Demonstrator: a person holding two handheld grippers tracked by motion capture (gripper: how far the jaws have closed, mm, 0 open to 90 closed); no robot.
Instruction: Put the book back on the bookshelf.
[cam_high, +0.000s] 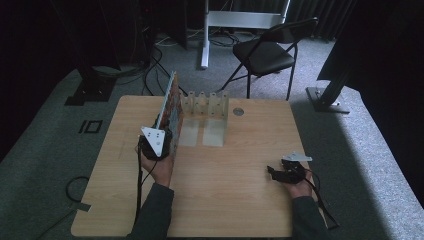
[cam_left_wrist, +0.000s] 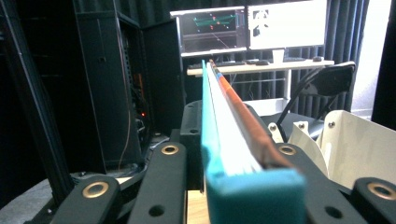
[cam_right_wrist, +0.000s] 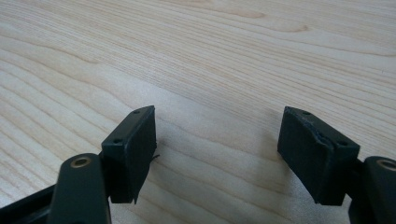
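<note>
Teal foam and an orange-brown cover, pressed together on either side of white pages: a thin book (cam_left_wrist: 233, 135) clamped on edge in the left gripper (cam_high: 158, 141), fingers (cam_left_wrist: 163, 182) closed snug against both faces. Held at centre left of the high view, above the desk (cam_high: 240, 200), just left of the clear slotted rack (cam_high: 205, 105) standing toward the upper middle of the frame. Long axis running away from the person, toward the top of the frame and tilted slightly right, far end raised, spine or edge down toward the gripper; in the left gripper view, pointing straight out toward the monitors (cam_left_wrist: 247, 30) at the upper middle. Likely step: sliding the book upright into a rack slot. Best done by lining the long axis up with the slot dividers first, keeping the book vertical, then easing across and down without letting go until both faces are supported. Right gripper (cam_high: 285, 172) low at the lower right of the high view, fingers (cam_right_wrist: 133, 149) spread wide, holding nothing, bare wood grain between them.
</note>
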